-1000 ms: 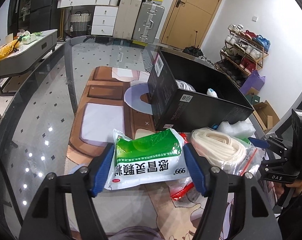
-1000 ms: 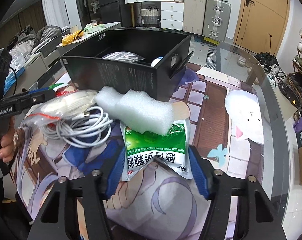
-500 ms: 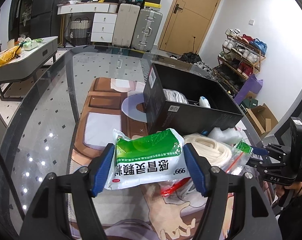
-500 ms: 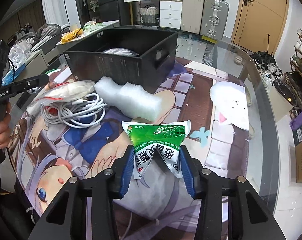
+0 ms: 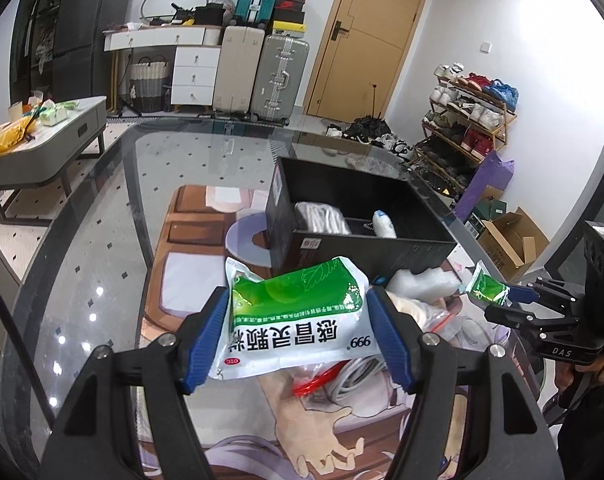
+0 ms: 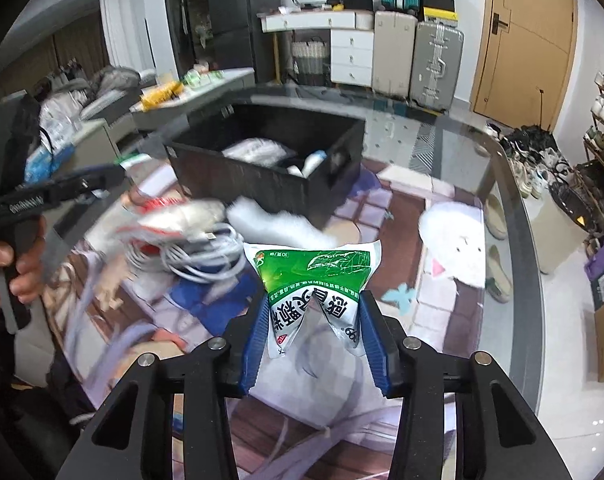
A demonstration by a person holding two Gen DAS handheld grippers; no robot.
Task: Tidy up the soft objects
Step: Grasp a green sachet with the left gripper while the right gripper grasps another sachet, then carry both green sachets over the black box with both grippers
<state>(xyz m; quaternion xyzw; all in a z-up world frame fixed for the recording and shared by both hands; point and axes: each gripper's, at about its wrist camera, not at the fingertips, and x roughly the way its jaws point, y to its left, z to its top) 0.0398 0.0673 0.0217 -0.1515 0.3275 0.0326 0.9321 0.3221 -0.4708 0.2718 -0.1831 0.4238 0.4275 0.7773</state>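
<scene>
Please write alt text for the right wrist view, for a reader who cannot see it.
The right claw pinches a green and white sachet above a printed mat. Behind lie white cables, foam and a black box.

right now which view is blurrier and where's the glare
Right wrist view: motion blur smears the cable coil and black box on the left, while the green pouch stays sharp. Left wrist view: sharp throughout, ceiling lights glinting off the glass table; fisheye bends both.
</scene>
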